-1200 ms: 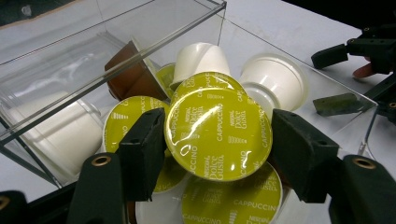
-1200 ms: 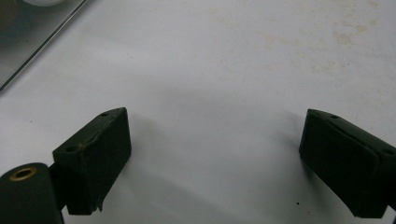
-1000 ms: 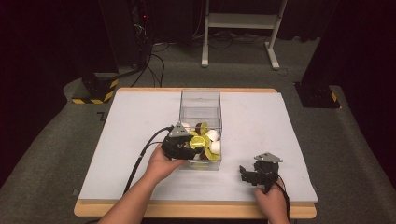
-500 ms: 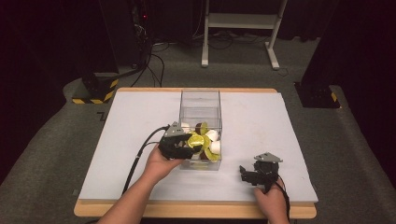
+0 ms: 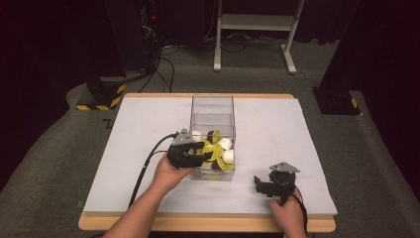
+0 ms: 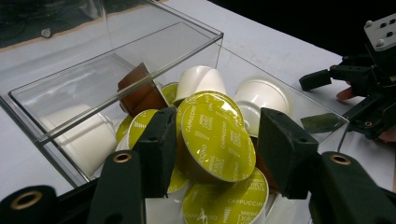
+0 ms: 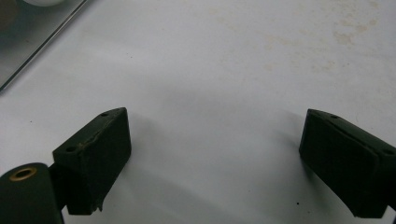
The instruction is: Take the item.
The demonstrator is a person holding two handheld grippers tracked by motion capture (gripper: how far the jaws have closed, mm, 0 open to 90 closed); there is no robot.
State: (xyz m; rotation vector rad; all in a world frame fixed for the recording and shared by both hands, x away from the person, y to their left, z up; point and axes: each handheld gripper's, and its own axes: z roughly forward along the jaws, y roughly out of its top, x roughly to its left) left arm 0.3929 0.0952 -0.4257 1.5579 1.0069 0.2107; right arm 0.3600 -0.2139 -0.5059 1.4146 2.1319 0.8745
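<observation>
dark floor, cables and a white stand surround the white table (image 5: 148, 124), where a clear plastic box (image 5: 212, 106) stands near the middle, its near end heaped with coffee capsules. the left gripper (image 5: 198, 157) reaches into that heap from the box's left side. in the left gripper view its jaws stand on either side of a capsule with a yellow-green foil lid (image 6: 215, 137); the left jaw looks to be touching the rim, but a narrow gap shows at the right jaw, so the clamp seems not quite closed and a firm hold cannot be confirmed. the capsule sits tilted on top of the pile, lid facing the camera, probably because it is the easiest one to pinch by its sides without disturbing the white capsules (image 6: 259, 95) and the brown capsule (image 6: 140, 93) behind it.

the lid reads "cappuccino", and a neighbouring lid lower down (image 6: 224, 205) shows "cappuccin", "dolce" and part of "gusto" and "nescafé"; the smaller print is too fine to read.

the right gripper (image 5: 262, 184) rests on the table to the right of the box, well apart from it, jaws spread wide over bare surface and grasping nothing, seemingly waiting its turn.
</observation>
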